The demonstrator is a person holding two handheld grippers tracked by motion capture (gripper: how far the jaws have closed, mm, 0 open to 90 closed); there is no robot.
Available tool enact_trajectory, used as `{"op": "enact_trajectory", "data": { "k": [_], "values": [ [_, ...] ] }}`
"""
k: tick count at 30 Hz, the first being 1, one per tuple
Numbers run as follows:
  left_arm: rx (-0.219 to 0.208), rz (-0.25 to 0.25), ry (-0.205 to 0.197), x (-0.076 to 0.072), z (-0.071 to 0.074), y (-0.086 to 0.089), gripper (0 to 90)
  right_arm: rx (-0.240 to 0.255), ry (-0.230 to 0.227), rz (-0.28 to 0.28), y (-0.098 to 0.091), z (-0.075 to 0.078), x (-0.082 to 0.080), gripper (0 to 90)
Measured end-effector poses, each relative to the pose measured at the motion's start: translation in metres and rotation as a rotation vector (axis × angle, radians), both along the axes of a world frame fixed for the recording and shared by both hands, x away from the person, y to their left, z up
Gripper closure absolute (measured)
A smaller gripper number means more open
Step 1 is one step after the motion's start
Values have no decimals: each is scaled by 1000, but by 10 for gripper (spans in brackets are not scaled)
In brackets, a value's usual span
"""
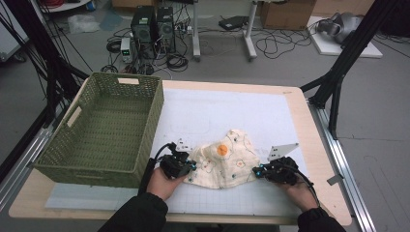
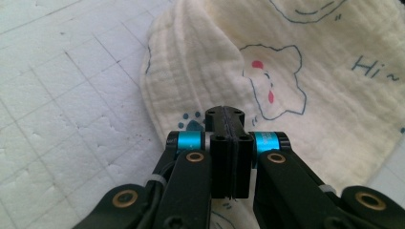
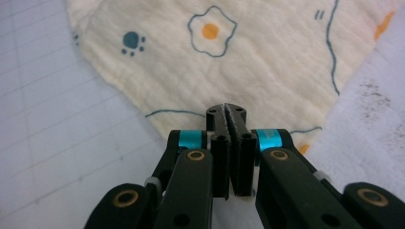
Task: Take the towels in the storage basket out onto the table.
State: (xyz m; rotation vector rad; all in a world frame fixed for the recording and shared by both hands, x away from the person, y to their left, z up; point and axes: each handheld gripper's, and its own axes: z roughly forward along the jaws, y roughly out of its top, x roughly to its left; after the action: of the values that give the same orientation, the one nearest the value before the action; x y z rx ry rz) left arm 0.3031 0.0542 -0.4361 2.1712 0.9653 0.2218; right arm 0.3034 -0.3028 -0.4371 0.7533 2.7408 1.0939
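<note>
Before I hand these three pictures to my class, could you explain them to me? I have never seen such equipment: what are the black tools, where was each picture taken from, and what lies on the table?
A person sits at a table with a tool in each hand: a hand-held gripper with two black jaws. The wide picture comes from a camera above, looking down; there the left hand-held gripper and the right hand-held gripper sit at opposite edges of a cream cloth printed with fried eggs and paw prints. The two close pictures come from cameras riding on each tool, looking along its jaws. In both, the jaws are shut at the cloth's edge; whether fabric is pinched between them I cannot tell. A green woven basket stands to the left on the table.
</note>
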Motion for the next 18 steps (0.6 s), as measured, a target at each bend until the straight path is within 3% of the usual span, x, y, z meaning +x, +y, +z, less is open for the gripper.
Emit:
{"op": "enact_trajectory", "data": {
  "k": [5, 11, 13, 14, 15, 18],
  "values": [
    [-4, -8, 8, -6, 2, 6, 894, 9, 26, 41, -1, 1, -9, 892],
    [-23, -29, 9, -17, 7, 12, 893, 46, 45, 73, -6, 8, -34, 892],
    [-65, -35, -1, -18, 12, 13, 872, 40, 53, 102, -6, 11, -44, 883],
    [-65, -35, -1, -18, 12, 13, 818, 40, 53, 102, -6, 11, -44, 883],
    [-85, -32, -7, -17, 15, 14, 818, 59, 47, 107, -6, 15, -44, 852],
    [-140, -14, -34, -9, 27, 12, 729, 80, -4, 61, -7, 32, -32, 734]
  ]
}}
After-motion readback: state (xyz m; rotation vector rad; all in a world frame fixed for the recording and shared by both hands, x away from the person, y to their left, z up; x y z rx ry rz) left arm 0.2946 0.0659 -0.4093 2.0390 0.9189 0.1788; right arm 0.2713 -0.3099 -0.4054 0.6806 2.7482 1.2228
